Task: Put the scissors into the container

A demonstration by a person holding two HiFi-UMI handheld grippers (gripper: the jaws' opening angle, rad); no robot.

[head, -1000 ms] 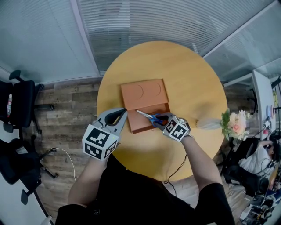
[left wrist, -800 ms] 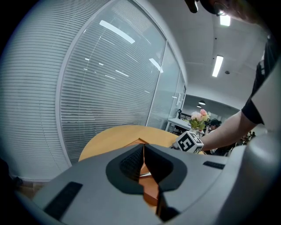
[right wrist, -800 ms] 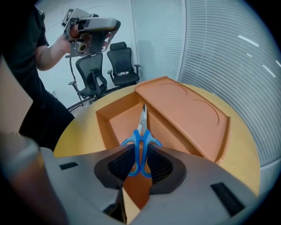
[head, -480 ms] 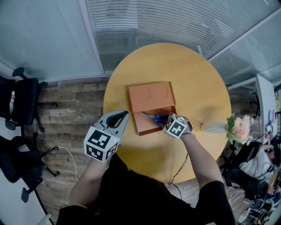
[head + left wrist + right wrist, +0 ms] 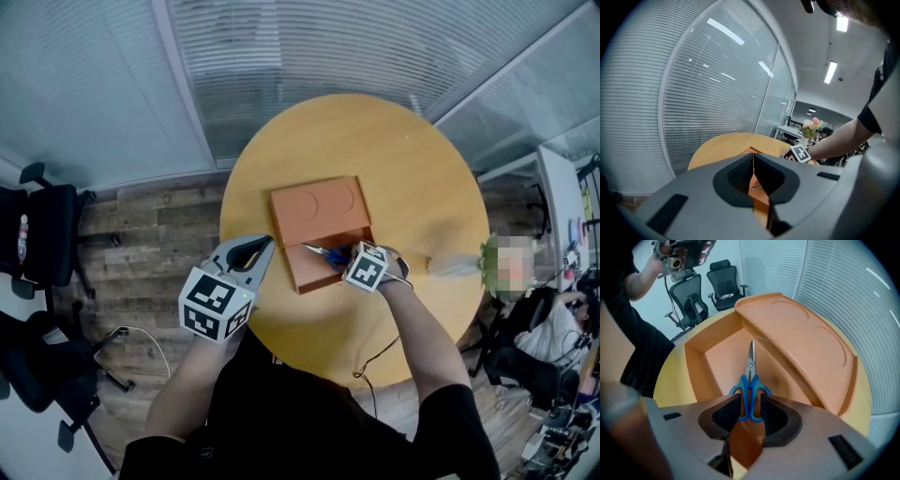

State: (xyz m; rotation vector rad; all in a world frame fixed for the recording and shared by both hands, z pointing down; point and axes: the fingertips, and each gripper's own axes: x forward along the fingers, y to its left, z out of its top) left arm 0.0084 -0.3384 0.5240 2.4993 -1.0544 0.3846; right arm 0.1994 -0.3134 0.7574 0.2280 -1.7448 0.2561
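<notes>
R. gripper (image 5: 750,401) pointed steeply down into the orange container (image 5: 696,369) on the round table (image 5: 403,159). Its jaws had just been opening and stood apart, with the blue handles of the scissors (image 5: 750,380) between the pads, no clamp evident. Scissors lay flat on the container floor, blades pointing away from the gripper, alongside the raised lid (image 5: 801,338). L. gripper (image 5: 266,241) was held just beside the container's near-left corner, jaws together, nothing betw. them, approx. level.
</notes>
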